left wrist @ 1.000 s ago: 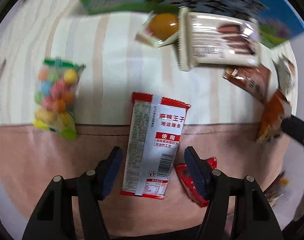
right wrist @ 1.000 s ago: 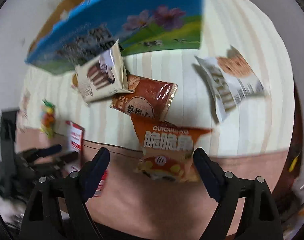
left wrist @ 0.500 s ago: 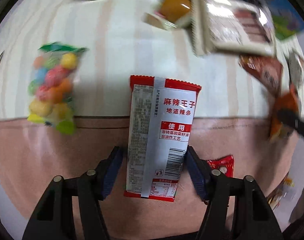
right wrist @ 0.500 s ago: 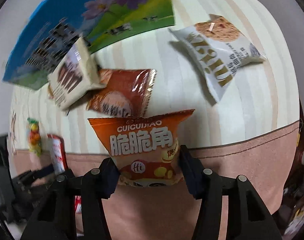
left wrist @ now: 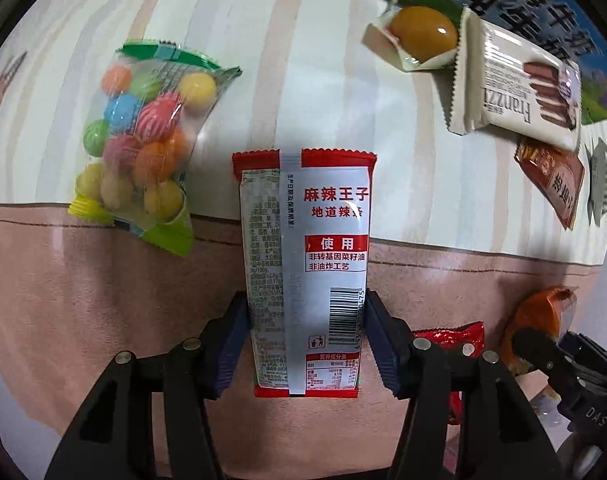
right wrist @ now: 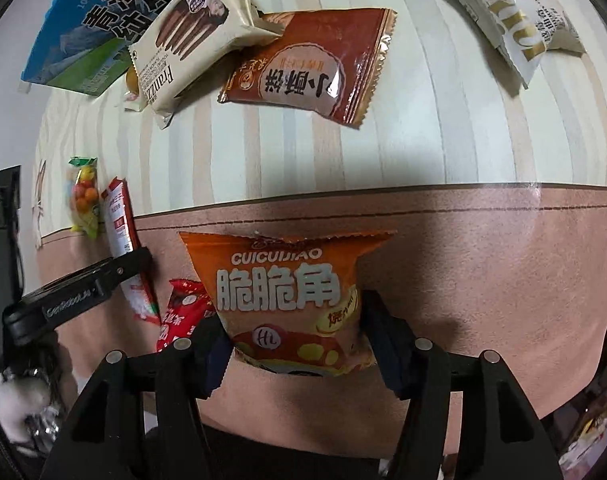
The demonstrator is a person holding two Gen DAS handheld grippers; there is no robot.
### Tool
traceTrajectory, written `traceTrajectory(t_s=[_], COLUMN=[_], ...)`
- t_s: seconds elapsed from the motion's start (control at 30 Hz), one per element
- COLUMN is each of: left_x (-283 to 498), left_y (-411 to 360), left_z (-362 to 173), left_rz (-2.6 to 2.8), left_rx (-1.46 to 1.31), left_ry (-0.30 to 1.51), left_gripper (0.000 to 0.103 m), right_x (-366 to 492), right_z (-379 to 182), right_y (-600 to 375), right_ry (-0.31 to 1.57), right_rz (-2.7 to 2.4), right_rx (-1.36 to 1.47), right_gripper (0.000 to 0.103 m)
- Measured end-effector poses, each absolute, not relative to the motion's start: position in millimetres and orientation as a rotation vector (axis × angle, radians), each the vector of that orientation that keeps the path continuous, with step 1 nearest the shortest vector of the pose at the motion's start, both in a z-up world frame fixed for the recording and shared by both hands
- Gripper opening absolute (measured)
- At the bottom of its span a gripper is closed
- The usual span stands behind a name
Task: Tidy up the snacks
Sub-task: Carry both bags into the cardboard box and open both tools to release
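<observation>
Pictured on a striped worktop (left wrist: 343,100) with a pink near border: two claws, each clamped on a snack. Left claw (left wrist: 305,340), jaws just narrowed, pinching the near end of a red-and-white spicy strip pack (left wrist: 303,264) lying lengthwise across the border seam, pads pressed to both long edges. Right claw (right wrist: 293,344), jaws eased slightly wider after snapping in, gripping the lower sides of an orange chip bag (right wrist: 287,300) on the pink band, pads denting the foil. Left of the strip pack, a candy bag (left wrist: 137,140); at the far edge, a blue-green carton (right wrist: 87,32), with a wafer pack (right wrist: 187,40) and a brown pack (right wrist: 311,68) in front of it, a white pack (right wrist: 511,12) far right, and a small red pack (right wrist: 179,312) near, between the claws. Grasping step judged complete on both sides; next move likely a clean lift of both packs and a carry toward wherever the snacks are being grouped, without dragging the neighbours.
</observation>
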State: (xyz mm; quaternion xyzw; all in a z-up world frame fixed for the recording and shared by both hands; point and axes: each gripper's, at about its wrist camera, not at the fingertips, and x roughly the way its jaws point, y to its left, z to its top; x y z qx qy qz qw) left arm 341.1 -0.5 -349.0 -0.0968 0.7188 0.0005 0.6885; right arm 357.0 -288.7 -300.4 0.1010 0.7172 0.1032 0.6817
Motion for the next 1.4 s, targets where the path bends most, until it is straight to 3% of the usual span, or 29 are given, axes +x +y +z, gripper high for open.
traceTrajectory(t_s=[0.17,0.67,0.83,1.07,1.4], left_x=[322,340,395,488,599], left_y=[-17,-30,-27,-8,23], left_z=[-314,-132,-114,-103,-196], left_rz=[-0.004,-0.159,-0.226,-0.183,-0.117], left_rx=[-0.180,-0.250,-0.244,-0.166,-0.161], left_ry=[1.568,1.339,1.270,1.256,1.505], left_gripper=[0.047,0.047,0.047,0.047,0.047], right_x=[355,387,427,509,586], right_z=[-294,-182,-133,-97,-158], right_y=[-283,-294,-282,-263,-221], right_ry=[1.564,1.381,1.290,1.216,1.357], right_rz=[0.218,0.375,0.418,0.410,0.382], right_rx=[0.260,0.396,0.379,0.316,0.309], right_gripper=[0.052,0.051,0.051,0.051,0.051])
